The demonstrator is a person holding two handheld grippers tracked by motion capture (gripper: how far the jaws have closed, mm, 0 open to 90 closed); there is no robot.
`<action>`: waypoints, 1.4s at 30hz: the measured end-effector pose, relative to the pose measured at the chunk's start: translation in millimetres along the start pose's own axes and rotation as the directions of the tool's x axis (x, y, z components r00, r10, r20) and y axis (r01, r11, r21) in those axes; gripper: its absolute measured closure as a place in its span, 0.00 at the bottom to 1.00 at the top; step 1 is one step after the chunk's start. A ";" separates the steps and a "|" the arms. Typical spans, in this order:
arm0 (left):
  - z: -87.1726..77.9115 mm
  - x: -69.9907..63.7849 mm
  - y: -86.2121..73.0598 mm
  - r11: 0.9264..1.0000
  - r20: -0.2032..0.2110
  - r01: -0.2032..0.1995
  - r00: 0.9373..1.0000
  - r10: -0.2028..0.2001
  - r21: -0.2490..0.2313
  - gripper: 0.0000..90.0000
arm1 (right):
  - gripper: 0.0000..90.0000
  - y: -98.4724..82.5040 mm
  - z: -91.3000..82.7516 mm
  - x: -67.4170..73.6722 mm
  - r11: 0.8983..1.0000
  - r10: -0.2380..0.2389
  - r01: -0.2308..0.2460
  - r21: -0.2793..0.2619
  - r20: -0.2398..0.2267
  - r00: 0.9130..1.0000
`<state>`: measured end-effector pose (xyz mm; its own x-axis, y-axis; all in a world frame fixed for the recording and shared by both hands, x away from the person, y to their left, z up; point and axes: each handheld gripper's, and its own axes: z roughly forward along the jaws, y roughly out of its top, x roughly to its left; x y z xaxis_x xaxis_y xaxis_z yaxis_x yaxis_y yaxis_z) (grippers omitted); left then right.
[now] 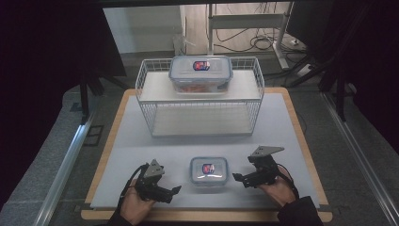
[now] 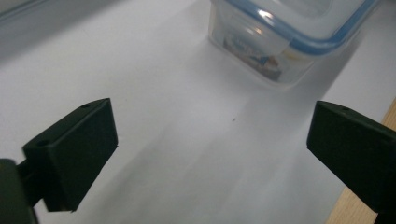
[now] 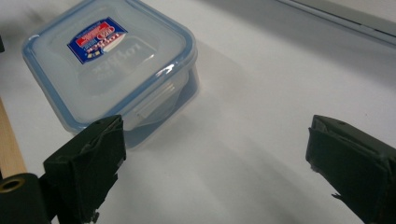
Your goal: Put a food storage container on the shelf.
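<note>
The small container [image 1: 209, 170] is set on the white mat [image 1: 141, 146] near the table's front edge, between the two grippers and touched by neither. The left gripper [image 1: 175, 190] and right gripper [image 1: 235, 178] are held with jaws wide apart and empty. For a sound lift, opposite walls should be approached level and clamped evenly below the blue-rimmed lid.

Small container [image 1: 209, 170], near centre: clear, glossy plastic with a blue-rimmed lid and a printed paper-like label. Large container [image 1: 201, 73], far centre: the same clear, shiny plastic. Basket [image 1: 149, 101]: thin white-coated wire mesh, with a smooth white shelf. Table [image 1: 108, 141]: pale wood edge under a matt, smooth white sheet [image 1: 141, 155]. Left gripper [image 1: 171, 192] and right gripper [image 1: 238, 178]: matt black plastic jaws; the right carries a dull grey plate [image 1: 266, 151].
</note>
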<state>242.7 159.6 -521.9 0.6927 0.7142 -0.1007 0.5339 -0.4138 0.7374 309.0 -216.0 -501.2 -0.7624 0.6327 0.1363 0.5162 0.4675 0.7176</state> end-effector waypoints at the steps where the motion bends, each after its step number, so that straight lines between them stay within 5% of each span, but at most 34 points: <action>1: 0.0 0.2 1.3 1.000 0.008 0.002 1.000 -0.002 -0.003 0.01 | 0.05 0.7 -0.1 0.1 1.000 0.002 -0.002 0.001 -0.004 1.000; 11: 6.4 -0.1 18.5 0.999 0.070 0.037 0.997 -0.037 0.002 0.05 | 0.04 8.3 8.0 13.6 0.998 -0.053 0.054 0.040 -0.027 0.998; 15: 12.5 0.5 31.3 0.997 0.162 0.074 0.984 -0.069 -0.028 0.07 | 0.06 14.4 11.2 18.7 0.998 -0.014 0.018 0.053 -0.075 0.997; 19: 21.3 -1.0 37.1 0.997 0.186 0.071 0.980 -0.067 -0.014 0.07 | 0.16 20.1 10.7 21.7 0.999 0.010 -0.005 0.051 -0.097 0.995; 24: 38.2 -3.5 43.7 0.998 0.214 0.056 0.975 -0.062 0.037 0.07 | 0.16 22.5 19.1 21.4 0.998 0.031 -0.024 0.060 -0.113 0.993; 26: 44.2 -3.5 44.9 0.997 0.228 0.060 0.971 -0.070 0.051 0.07 | 0.17 22.1 28.1 18.9 0.995 0.070 -0.058 0.076 -0.157 0.985; 27: 46.9 -3.2 45.3 0.996 0.246 0.072 0.966 -0.082 0.052 0.07 | 0.17 22.1 28.1 18.9 0.995 0.070 -0.058 0.076 -0.157 0.985; 29: 55.0 -3.6 46.9 0.994 0.289 0.088 0.952 -0.103 0.065 0.08 | 0.18 22.0 34.6 16.3 0.990 0.124 -0.107 0.091 -0.209 0.970; 30: 55.0 -3.6 46.9 0.994 0.289 0.088 0.952 -0.103 0.065 0.08 | 0.18 22.0 34.6 16.3 0.990 0.124 -0.107 0.091 -0.209 0.970; 31: 62.1 -7.0 47.9 0.993 0.295 0.068 0.951 -0.092 0.092 0.05 | 0.21 21.2 37.9 13.8 0.984 0.167 -0.144 0.107 -0.244 0.955; 33: 65.2 -11.8 47.3 0.993 0.281 0.047 0.957 -0.076 0.106 0.02 | 0.23 20.6 39.6 12.4 0.978 0.196 -0.170 0.117 -0.267 0.944; 34: 65.2 -11.8 47.3 0.993 0.281 0.047 0.957 -0.076 0.106 0.03 | 0.23 20.6 39.6 12.4 0.978 0.196 -0.170 0.117 -0.267 0.944; 37: 55.7 -17.9 47.4 0.995 0.240 0.030 0.969 -0.053 0.098 0.09 | 0.29 21.7 34.1 15.0 0.979 0.188 -0.162 0.120 -0.247 0.951; 42: 46.7 -14.3 44.2 0.996 0.266 0.067 0.960 -0.081 0.061 0.21 | 0.40 20.3 26.9 18.7 0.984 0.165 -0.143 0.107 -0.232 0.959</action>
<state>279.0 104.8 -519.0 0.7510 0.5693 -0.3346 0.6080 -0.3986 0.6866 315.7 -178.0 -502.5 -0.7363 0.5405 0.4070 0.6588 0.4355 0.6134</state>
